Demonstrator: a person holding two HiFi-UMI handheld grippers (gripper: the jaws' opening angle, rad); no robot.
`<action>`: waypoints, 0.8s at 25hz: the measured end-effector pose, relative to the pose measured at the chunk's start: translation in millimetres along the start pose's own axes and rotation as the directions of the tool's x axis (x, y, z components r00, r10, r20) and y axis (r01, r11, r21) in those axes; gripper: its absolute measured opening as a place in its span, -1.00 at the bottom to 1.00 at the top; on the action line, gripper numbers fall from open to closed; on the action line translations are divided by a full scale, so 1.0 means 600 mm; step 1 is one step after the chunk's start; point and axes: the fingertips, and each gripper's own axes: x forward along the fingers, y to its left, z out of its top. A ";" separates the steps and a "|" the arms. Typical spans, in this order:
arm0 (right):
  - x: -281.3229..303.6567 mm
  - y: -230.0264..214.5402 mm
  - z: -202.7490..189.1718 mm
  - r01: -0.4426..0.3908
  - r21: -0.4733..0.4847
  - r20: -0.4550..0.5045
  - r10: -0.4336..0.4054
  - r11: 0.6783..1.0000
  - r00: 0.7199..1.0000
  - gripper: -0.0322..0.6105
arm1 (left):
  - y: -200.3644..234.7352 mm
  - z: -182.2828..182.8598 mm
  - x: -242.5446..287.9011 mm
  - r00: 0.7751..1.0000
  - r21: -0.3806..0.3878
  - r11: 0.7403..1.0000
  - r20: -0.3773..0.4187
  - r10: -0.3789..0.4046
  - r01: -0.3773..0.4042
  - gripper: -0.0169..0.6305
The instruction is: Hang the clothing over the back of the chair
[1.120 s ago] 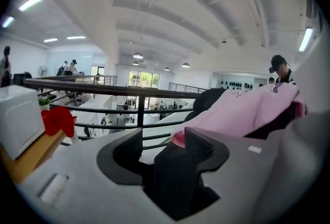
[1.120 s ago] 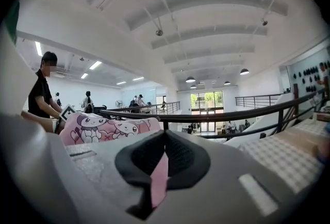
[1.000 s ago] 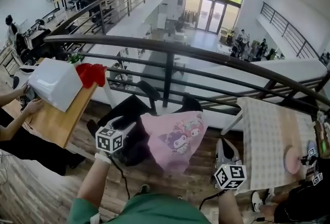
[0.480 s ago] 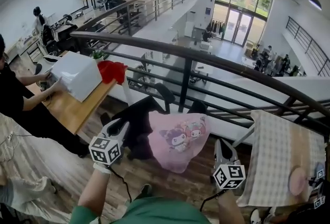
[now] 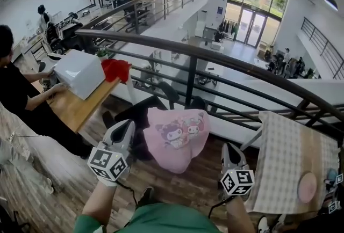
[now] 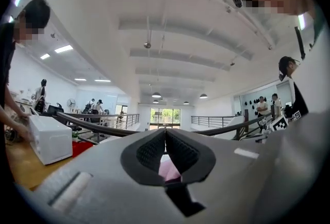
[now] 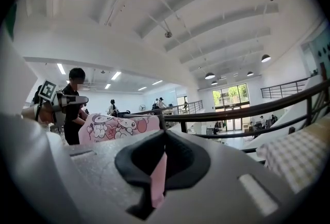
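Note:
A pink clothing piece (image 5: pixel 174 138) with cartoon prints hangs spread between my two grippers, in front of a black chair (image 5: pixel 131 116) by the railing. My left gripper (image 5: pixel 129 129) is at the cloth's left edge. In the left gripper view that gripper (image 6: pixel 165 132) has its pads together, with pink cloth (image 6: pixel 168 169) showing just behind them. My right gripper (image 5: pixel 228 150) is low at the right. In the right gripper view it (image 7: pixel 165 135) is shut on a pink strip (image 7: pixel 158 176) of the clothing, whose printed side (image 7: pixel 118 127) shows to the left.
A dark metal railing (image 5: pixel 215 60) runs across behind the chair, with a drop to a lower floor beyond. A wooden desk (image 5: pixel 72 111) at the left carries a white box (image 5: pixel 80 73) and a red item (image 5: pixel 115 70); a person in black (image 5: pixel 21 97) leans there. A checkered table (image 5: pixel 285 162) stands right.
My left gripper has risen and its jaws have shut at the cloth's left edge. The pink clothing has come up and now sits higher against the chair. The right gripper has barely moved.

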 end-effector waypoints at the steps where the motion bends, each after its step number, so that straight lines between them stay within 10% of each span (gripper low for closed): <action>1: -0.013 -0.010 0.004 0.011 -0.001 0.008 -0.011 1.000 1.000 -0.89 | -0.018 0.009 0.003 1.000 0.004 1.000 0.014 -0.015 0.015 -0.91; 8: -0.103 -0.079 0.027 0.126 -0.003 0.065 -0.125 0.992 0.990 -0.89 | -0.167 0.021 0.037 0.982 -0.017 0.984 0.071 -0.178 0.179 -0.91; 20: -0.182 -0.097 0.048 0.197 -0.051 0.092 -0.192 0.979 0.977 -0.89 | -0.329 -0.059 0.054 0.932 0.018 0.933 -0.059 -0.357 0.359 -0.91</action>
